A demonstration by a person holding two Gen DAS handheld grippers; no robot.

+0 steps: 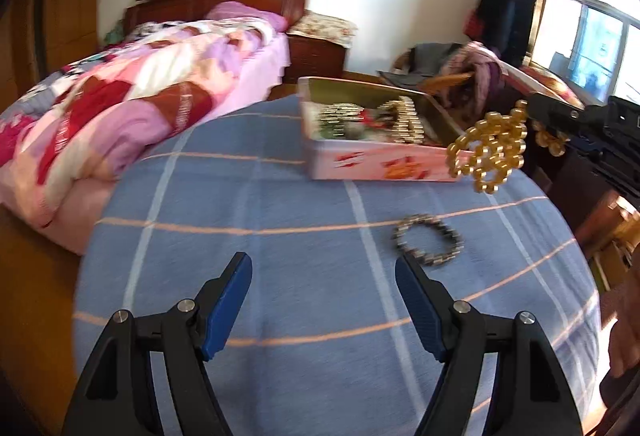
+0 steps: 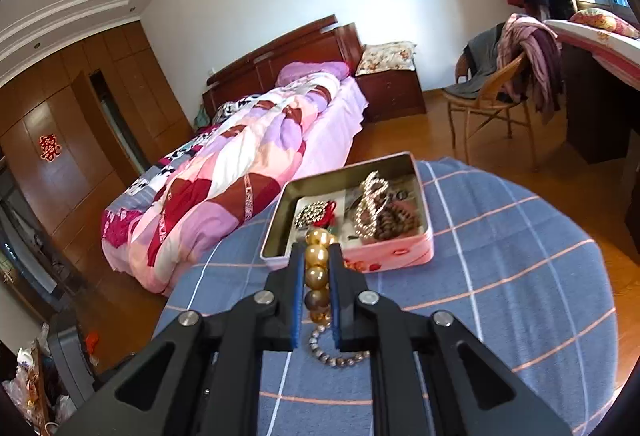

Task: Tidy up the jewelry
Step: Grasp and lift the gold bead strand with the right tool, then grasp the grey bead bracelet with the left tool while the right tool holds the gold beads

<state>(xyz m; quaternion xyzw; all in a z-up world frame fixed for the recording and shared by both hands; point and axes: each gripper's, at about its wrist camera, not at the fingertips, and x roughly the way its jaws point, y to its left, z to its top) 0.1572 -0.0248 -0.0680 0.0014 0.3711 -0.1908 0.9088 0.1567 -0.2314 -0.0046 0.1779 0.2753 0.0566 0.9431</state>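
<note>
Now gold bead bracelet (image 2: 317, 273) clamped in right gripper (image 2: 317, 256).

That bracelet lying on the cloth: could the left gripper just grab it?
Probably yes. The left gripper is open, and the bracelet lies just ahead by its right finger on bare cloth, with nothing between them.

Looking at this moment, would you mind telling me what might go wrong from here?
1. The gold bead strand hangs loose from the right hand-held gripper beside the tin, so it may snag the rim or spill outside.
2. The dark bracelet lies on the cloth directly under the carried strand, which could drag it.
</note>
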